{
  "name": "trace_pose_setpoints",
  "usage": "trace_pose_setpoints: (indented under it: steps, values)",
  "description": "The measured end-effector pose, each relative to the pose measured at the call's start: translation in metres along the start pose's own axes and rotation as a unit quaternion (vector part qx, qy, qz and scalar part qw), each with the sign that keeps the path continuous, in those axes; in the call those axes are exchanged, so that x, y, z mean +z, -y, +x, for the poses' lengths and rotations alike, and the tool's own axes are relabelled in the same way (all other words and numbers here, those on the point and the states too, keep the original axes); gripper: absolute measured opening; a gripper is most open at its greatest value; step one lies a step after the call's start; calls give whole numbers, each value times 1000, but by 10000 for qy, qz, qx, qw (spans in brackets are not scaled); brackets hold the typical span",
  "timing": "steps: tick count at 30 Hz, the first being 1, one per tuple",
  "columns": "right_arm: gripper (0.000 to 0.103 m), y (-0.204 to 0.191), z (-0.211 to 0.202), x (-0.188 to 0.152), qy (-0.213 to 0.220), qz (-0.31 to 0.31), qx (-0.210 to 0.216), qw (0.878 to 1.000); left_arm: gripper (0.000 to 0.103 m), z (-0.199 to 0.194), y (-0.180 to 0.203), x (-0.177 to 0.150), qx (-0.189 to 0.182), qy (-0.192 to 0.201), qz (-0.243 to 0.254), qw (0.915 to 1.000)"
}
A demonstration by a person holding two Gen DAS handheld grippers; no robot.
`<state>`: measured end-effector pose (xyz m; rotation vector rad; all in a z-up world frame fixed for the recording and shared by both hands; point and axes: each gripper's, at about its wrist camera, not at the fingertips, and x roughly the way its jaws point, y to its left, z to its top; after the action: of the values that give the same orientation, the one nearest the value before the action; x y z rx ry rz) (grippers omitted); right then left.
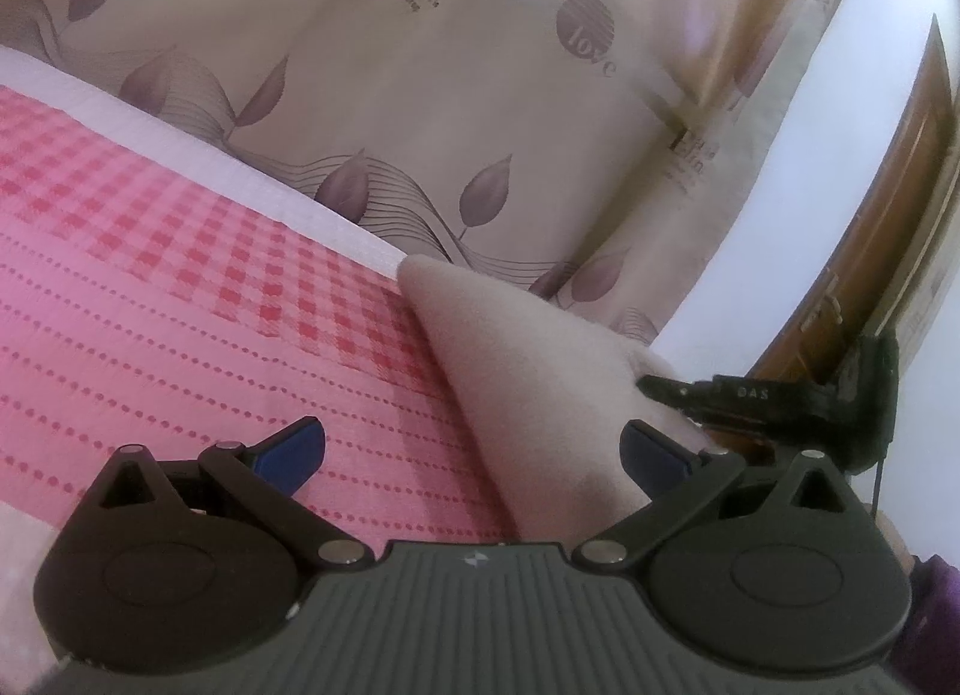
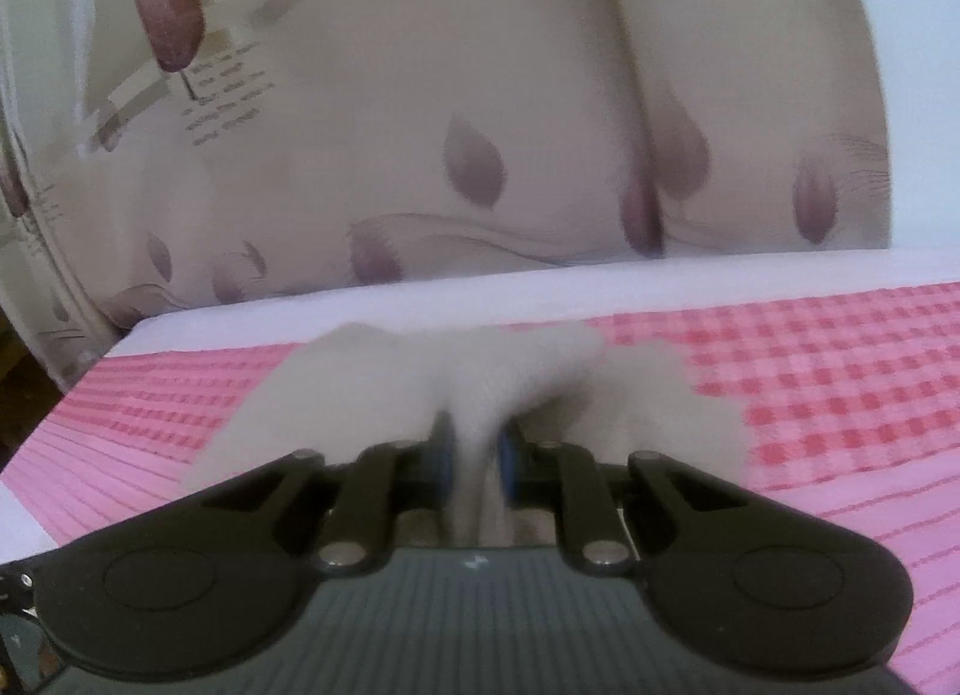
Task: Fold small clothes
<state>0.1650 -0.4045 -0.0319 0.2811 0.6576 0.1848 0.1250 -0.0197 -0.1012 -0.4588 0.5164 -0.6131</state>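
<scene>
A small cream fleece garment (image 1: 528, 371) lies on the pink checked cover (image 1: 180, 287), with one corner pointing to the far edge. My left gripper (image 1: 474, 455) stands open low over the cover. The garment's near part runs between its blue pads (image 1: 654, 452) without being pinched. My right gripper (image 1: 690, 395) comes in from the right, its black fingers at the garment's right edge. In the blurred right wrist view, the right gripper (image 2: 477, 449) is shut on a bunched fold of the garment (image 2: 372, 383), which rises off the cover.
The pink cover lies on a white sheet (image 2: 420, 293) that ends at the far edge. A leaf-print curtain (image 1: 420, 95) hangs just beyond. A white wall and a wooden door (image 1: 912, 203) stand to the right. A purple sleeve (image 1: 936, 605) shows at the lower right.
</scene>
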Motion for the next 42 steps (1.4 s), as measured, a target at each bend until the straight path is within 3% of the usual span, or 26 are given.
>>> trace_pose_setpoints:
  steps: [5,16,18,21,23,27,28,31,35,39,41,42]
  values:
    - [15,21,-12,0,64,112,-181,9998,103,1,0,0,25,-9,-37,10000]
    - [15,44,-8,1,-341,-304,-540,9975,103,0,1,0,11,21,-22,10000]
    - [15,39,0,-2,-440,-639,-690,9946,103,-3,6,-1,-47,47,165,9998]
    - [15,37,7,-4,-430,-703,-726,9940,103,-7,32,-8,-134,-150,893,9958]
    - [15,39,6,-4,-394,-645,-724,9945,103,-8,60,-20,37,-331,1620,9862]
    - [16,42,1,-11,-157,-617,-653,9958,103,7,110,-44,498,-617,2759,9579]
    - [16,45,0,-13,-93,-525,-605,9967,103,14,115,-47,530,-736,2785,9562]
    - [16,54,-4,-22,126,-304,-450,9984,103,38,120,-48,699,-978,2423,9627]
    - [17,51,-4,-24,192,-394,-473,9979,102,65,116,-42,1241,-917,1857,9704]
    - [17,54,-4,-23,221,-360,-418,9982,96,83,115,-43,2034,-1020,1907,9549]
    - [17,52,-5,-25,245,-423,-447,9978,98,68,108,-43,2495,-770,1952,9454]
    - [18,50,-5,-26,259,-516,-487,9971,98,59,99,-40,2562,-702,1767,9478]
